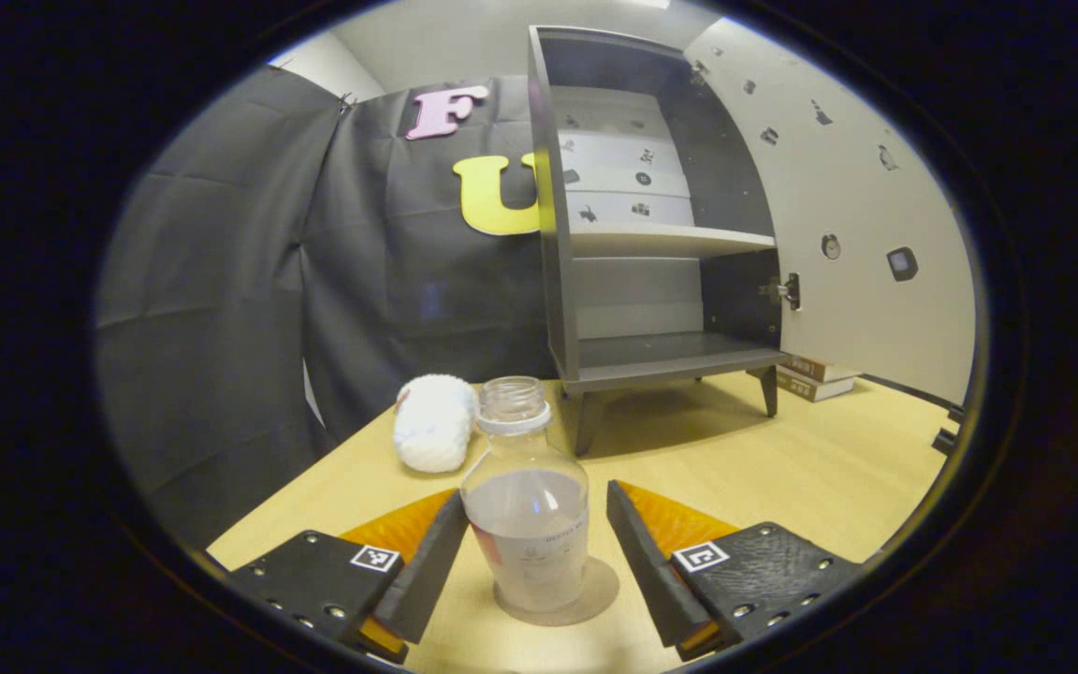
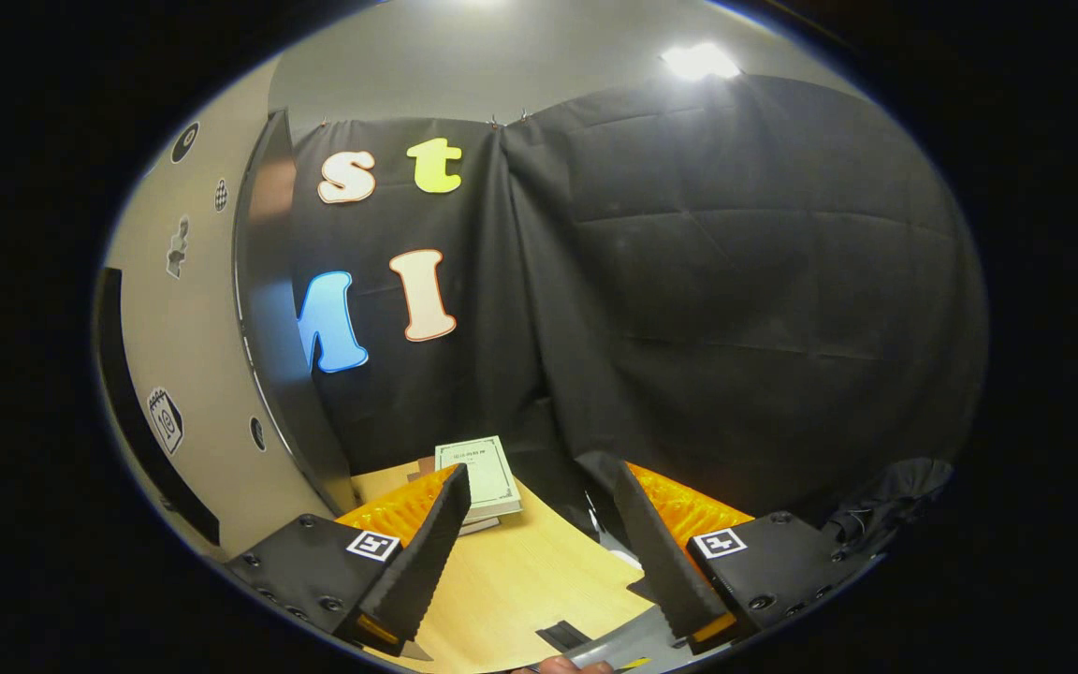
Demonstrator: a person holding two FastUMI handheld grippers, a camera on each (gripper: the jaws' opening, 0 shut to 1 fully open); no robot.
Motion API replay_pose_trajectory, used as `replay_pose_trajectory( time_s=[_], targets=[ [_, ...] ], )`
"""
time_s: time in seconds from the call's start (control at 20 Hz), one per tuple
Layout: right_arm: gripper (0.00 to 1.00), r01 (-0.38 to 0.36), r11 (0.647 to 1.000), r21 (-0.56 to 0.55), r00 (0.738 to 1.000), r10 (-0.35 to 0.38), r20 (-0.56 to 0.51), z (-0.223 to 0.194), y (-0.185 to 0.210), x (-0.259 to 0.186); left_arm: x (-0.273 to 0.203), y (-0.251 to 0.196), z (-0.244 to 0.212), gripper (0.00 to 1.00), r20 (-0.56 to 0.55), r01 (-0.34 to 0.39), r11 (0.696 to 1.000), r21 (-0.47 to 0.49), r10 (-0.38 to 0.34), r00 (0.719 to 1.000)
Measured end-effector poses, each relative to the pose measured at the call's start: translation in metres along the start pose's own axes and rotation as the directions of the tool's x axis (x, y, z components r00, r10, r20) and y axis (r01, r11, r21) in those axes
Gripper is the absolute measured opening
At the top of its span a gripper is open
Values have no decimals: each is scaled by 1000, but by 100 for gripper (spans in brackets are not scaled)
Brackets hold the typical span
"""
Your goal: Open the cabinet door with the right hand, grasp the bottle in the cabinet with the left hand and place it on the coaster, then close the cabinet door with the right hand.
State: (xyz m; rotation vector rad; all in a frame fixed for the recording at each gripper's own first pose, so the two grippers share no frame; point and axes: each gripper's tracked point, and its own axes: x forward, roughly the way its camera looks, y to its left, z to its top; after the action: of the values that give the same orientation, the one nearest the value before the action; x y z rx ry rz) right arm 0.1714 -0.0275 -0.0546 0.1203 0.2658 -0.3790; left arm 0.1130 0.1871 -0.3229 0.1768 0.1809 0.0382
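Half-full, the bottle (image 1: pixel 527 510) is judged light, slick, uncapped; best held mid-body; left gripper (image 1: pixel 533 534) fingers spread around it; right gripper (image 2: pixel 539 543) spread empty.

The bottle (image 1: pixel 527 505) looks like clear glossy plastic, sitting on a matt coaster (image 1: pixel 595 599). Counter (image 1: pixel 829 468) is smooth light wood grain. Cabinet (image 1: pixel 651 365) is matt dark gray, metal hinge (image 1: pixel 787 291). Fluffy white cloth ball (image 1: pixel 433 422).

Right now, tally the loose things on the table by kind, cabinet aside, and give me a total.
Bottle: 1
Coaster: 1
White fluffy ball: 1
Books: 2, stacked beside the cabinet
Total: 5
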Motion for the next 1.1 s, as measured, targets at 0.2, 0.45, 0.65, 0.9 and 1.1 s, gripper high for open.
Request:
replay_pose_trajectory(
  time_s=[0.2,0.45,0.65,0.9,1.1],
  targets=[
    [92,6,1000,3,1000,-6,-6,-11,-11,-11,-8,0,18,90,18,5,1000,22,-5,1000],
    [92,4,1000,9,1000,-4,-7,-23,-23,-14,-32,6,64,90,71,-28,999,32,26,997],
    [98,-24,999,48,1000,24,-3,-28,-25,1,-60,14,111,89,107,-81,996,47,76,991],
    [98,-113,990,79,994,113,6,-27,-16,27,-103,10,167,90,104,-173,985,-13,173,979],
    [98,-184,982,37,982,183,36,-14,-12,37,-139,-14,217,90,126,-218,972,-85,227,966]
  ],
)
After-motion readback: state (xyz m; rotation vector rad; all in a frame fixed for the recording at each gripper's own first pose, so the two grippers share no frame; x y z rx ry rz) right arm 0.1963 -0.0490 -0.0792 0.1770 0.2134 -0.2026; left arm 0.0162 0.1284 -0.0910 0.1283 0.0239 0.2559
